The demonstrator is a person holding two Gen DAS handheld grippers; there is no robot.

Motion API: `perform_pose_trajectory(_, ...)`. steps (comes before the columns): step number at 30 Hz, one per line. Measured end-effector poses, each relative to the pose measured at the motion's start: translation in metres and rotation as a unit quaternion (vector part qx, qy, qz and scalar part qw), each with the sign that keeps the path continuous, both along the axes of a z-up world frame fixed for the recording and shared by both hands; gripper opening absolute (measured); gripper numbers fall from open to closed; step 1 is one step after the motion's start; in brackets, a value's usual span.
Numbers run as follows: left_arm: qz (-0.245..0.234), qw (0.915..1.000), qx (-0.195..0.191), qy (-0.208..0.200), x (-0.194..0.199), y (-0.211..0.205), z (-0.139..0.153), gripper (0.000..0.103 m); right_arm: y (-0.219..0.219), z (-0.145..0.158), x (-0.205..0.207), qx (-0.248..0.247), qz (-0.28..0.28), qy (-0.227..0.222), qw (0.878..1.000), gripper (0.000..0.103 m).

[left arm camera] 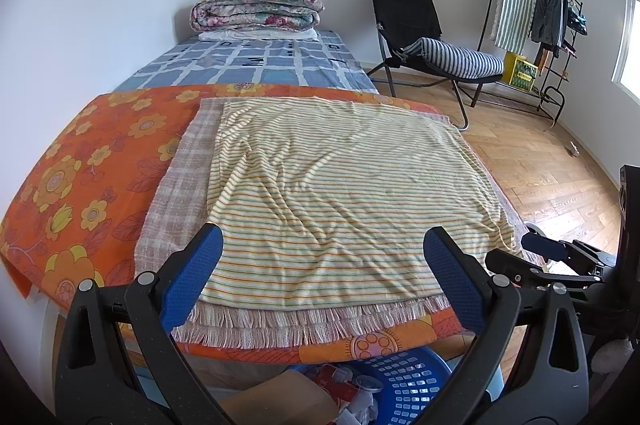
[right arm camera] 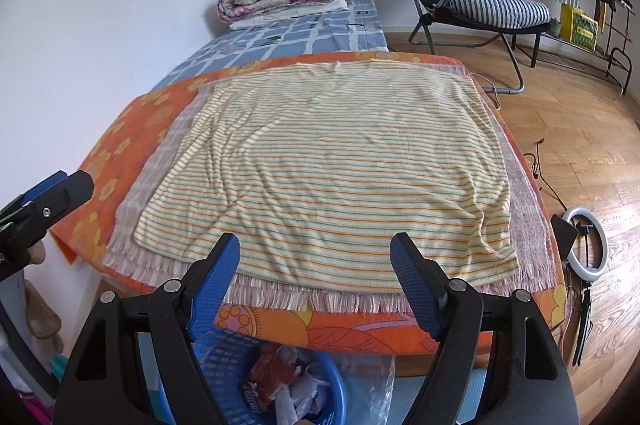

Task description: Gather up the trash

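Note:
A blue plastic basket [right arm camera: 320,405] stands on the floor below the table's near edge, holding crumpled white paper and a red wrapper [right arm camera: 276,373]. It also shows in the left wrist view [left arm camera: 404,385]. My left gripper [left arm camera: 322,245] is open and empty, above the near edge of the striped cloth [left arm camera: 332,193]. My right gripper [right arm camera: 316,257] is open and empty, also above the cloth's near edge [right arm camera: 332,161]. The right gripper shows at the right of the left wrist view [left arm camera: 548,249], and the left gripper at the left of the right wrist view [right arm camera: 52,197].
The table carries an orange flowered cover [left arm camera: 80,177], a fringed checked cloth and the striped cloth. Behind it is a bed with a folded quilt [left arm camera: 256,7]. A black chair [left arm camera: 420,37], a clothes rack [left arm camera: 540,13], a ring light [right arm camera: 588,245] and cables stand on the wooden floor at right.

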State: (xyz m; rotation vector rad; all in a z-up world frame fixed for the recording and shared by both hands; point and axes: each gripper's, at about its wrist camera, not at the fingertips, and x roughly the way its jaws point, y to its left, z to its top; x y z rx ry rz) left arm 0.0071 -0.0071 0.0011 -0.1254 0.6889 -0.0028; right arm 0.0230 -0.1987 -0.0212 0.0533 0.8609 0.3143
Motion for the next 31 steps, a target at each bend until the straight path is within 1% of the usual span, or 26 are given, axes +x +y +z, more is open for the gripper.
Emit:
perform_pose_trajectory(16, -0.002, 1.0000, -0.003, 0.005, -0.0022, 0.0012, 0.0001, 0.102, -0.0003, -0.0034, -0.0011, -0.001, 0.001, 0.003, 1.000, 0.077)
perform_pose_trajectory(31, 0.011, 0.9999, 0.010, 0.006, -0.0043, -0.0006, -0.0006, 0.102, 0.0008, -0.0044, -0.0002, -0.003, 0.003, 0.007, 1.000, 0.077)
